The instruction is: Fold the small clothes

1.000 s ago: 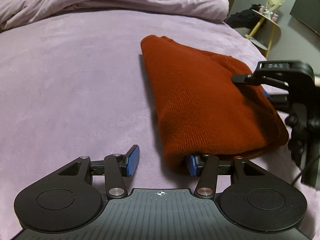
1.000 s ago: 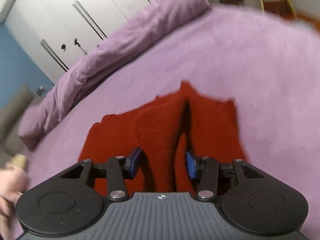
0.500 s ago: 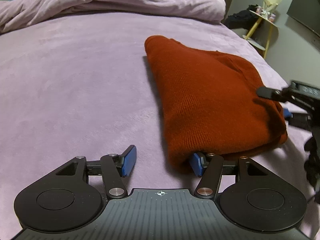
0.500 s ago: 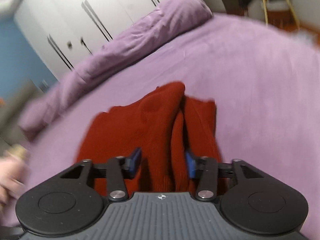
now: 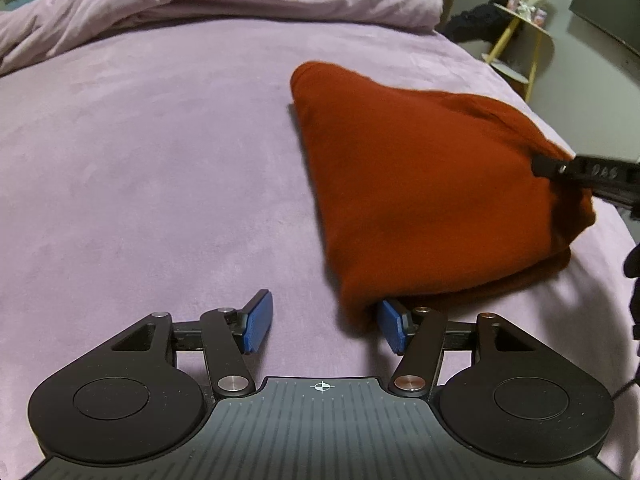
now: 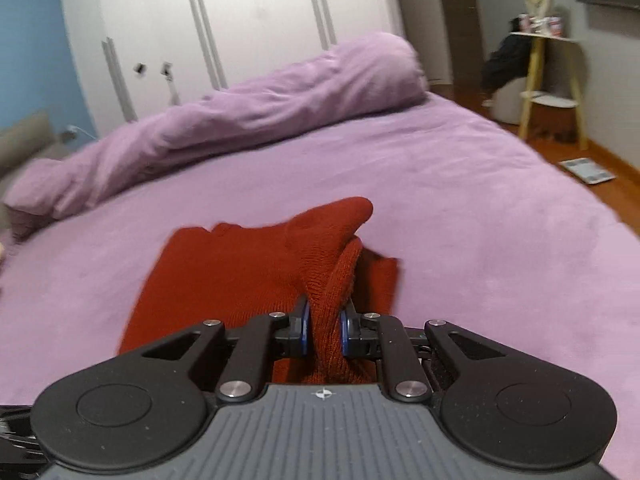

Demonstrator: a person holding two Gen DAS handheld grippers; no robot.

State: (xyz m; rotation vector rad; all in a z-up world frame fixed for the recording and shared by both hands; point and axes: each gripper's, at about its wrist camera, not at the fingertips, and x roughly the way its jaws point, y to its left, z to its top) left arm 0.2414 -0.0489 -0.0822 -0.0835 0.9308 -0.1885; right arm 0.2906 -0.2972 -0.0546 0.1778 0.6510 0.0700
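The red knit garment (image 5: 432, 184) is lying on the purple bed (image 5: 160, 160), toward the right side, partly doubled over itself and bulging rather than flat. The right gripper (image 6: 323, 330) is biting a thick bunched ridge of the knit, its jaws clamped together on it, and the fabric is tenting up from that grip. The left gripper (image 5: 324, 326) is sitting low at the near corner with its jaws wide apart; the right blue pad (image 5: 392, 326) is tucking under the garment's edge while the other pad (image 5: 258, 322) is resting on bare bedding, so it is gripping nothing.

To my eye, the risk is sitting in that lopsided hold. With only one side pinched, any lift or sweep is likely dragging the whole bundle across the plush cover instead of turning a layer over, and the fold is coming out skewed. The right grip also seems to be taking several layers at once, so it may be pulling the lower layer along and undoing the fold beneath. If the left jaws are closing where they are now, they could be catching bedding along with the knit. The rolled duvet (image 6: 240, 112) at the far end is lying well apart and is not in the way.
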